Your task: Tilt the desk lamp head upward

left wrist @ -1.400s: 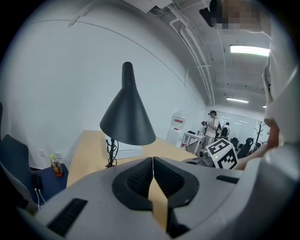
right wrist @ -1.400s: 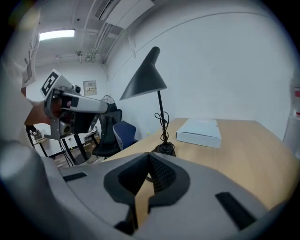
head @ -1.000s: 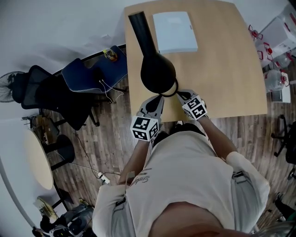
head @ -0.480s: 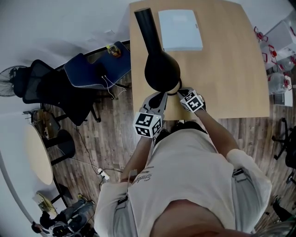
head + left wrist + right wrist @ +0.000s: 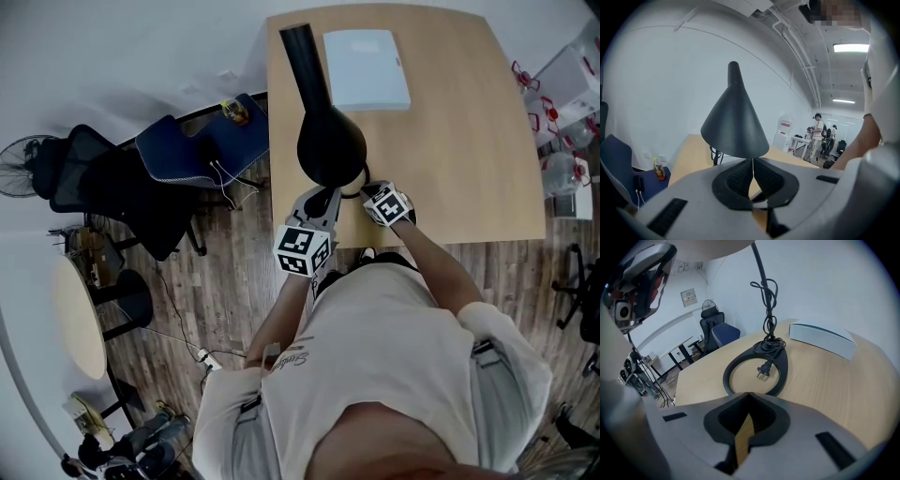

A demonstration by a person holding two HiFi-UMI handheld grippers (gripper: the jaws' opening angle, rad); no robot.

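Both forearms reach forward from the torso to the desk's [image 5: 469, 141] near edge. The left hand-held gripper [image 5: 322, 197], jaws pressed together and empty, points at the lamp head [image 5: 330, 145] from its 6 o'clock. The right hand-held gripper [image 5: 365, 190], also closed on nothing, sits at its 4 o'clock, facing the lamp base [image 5: 782, 367].

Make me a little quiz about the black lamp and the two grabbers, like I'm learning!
1. True or false: the left gripper has the lamp head clamped between its jaws.
2. What lies inside the lamp's ring base? A) a plug B) a pen C) a cup
3. What colour is the box on the table beyond the lamp?
Key: 1 false, its jaws are together with nothing between. 2 A. 3 white.
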